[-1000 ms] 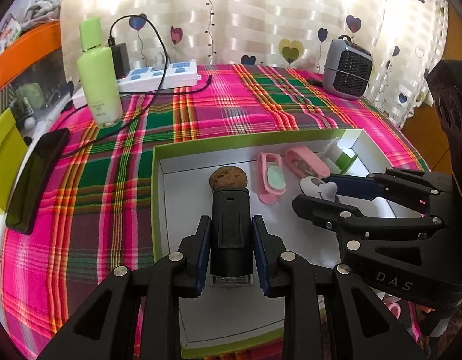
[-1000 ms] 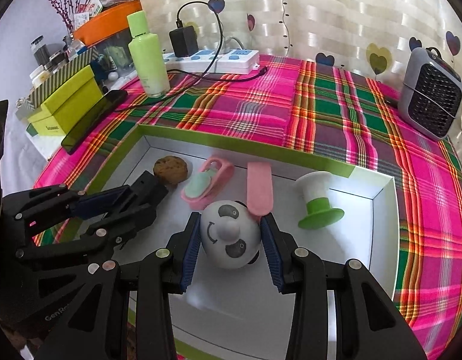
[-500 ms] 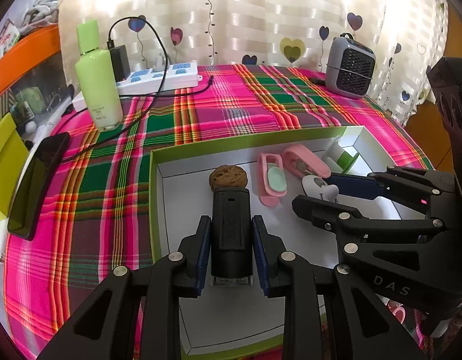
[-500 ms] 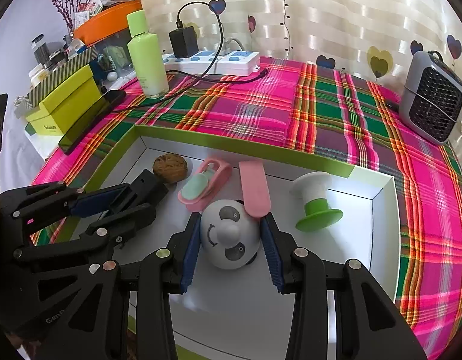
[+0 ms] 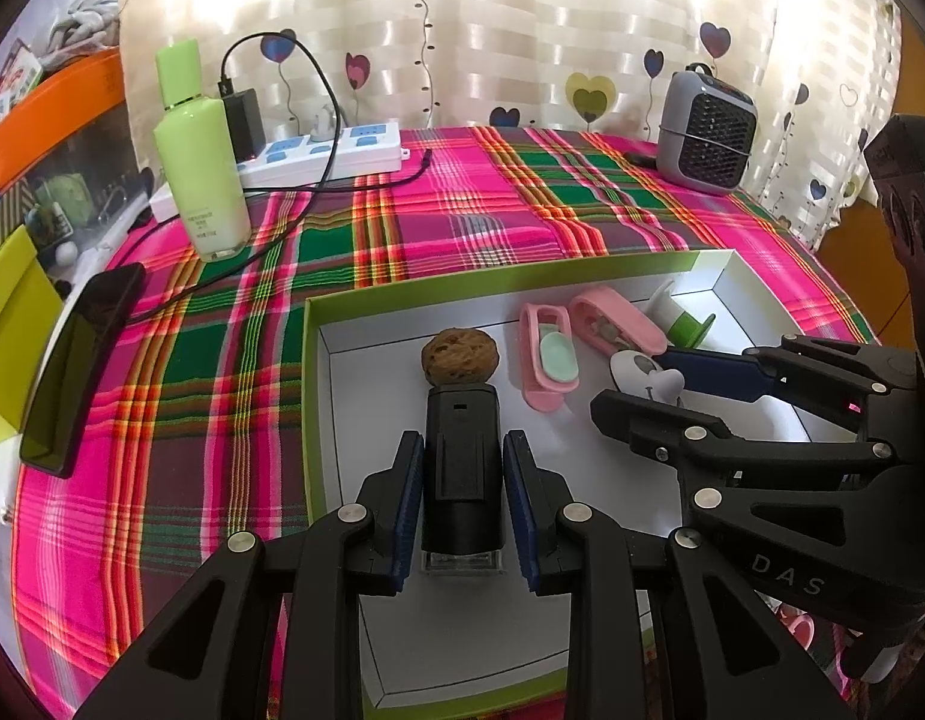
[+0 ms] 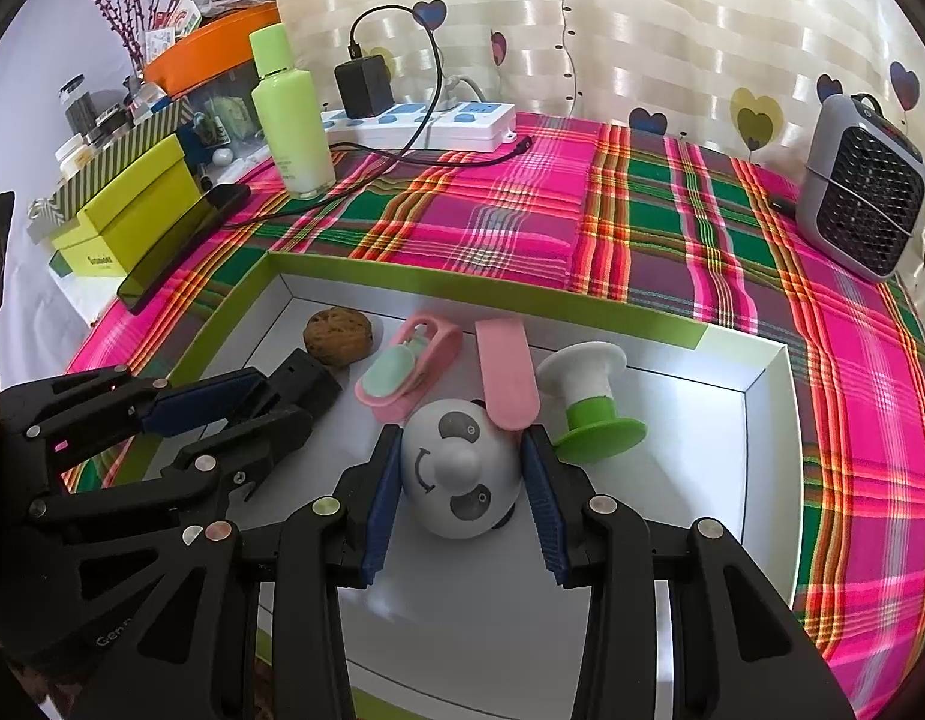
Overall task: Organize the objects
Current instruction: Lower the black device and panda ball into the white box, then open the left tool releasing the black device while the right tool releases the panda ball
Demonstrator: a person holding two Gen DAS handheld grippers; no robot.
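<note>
Left wrist view: nothing big has changed over the past second, and the largest things stand where they stood. The plaid-covered table [image 5: 438, 222] fills the picture, with the green-rimmed white tray [image 5: 309, 396] sitting at about five o'clock from its middle. Beyond it, the green bottle [image 5: 201, 180] stands at ten o'clock, the white power strip [image 5: 324, 153] at eleven, and the grey heater [image 5: 705, 132] at two.

Inside the tray, the left gripper [image 5: 462, 504] has its blue pads pressed narrow against the sides of the black stamp [image 5: 461, 468], which stands upright on the tray floor at six o'clock; the grip looks the same as a second ago. Just beyond its top, at twelve o'clock from it, lies the walnut [image 5: 459, 356], touching or nearly so. The right gripper [image 6: 462, 480] holds the panda ball [image 6: 459, 471] between moderately spread pads, both of which touch the ball, and it too has not shifted.

Smaller pieces line the far wall: the pink clip with mint pad [image 6: 402, 375], the flat pink piece [image 6: 507, 381], and the green-and-white spool [image 6: 588, 396] at one o'clock from the panda.

Since both hands are steady with both items already low in the tray, I judge the placing is nearly done and release comes next. The round panda may roll once freed
</note>
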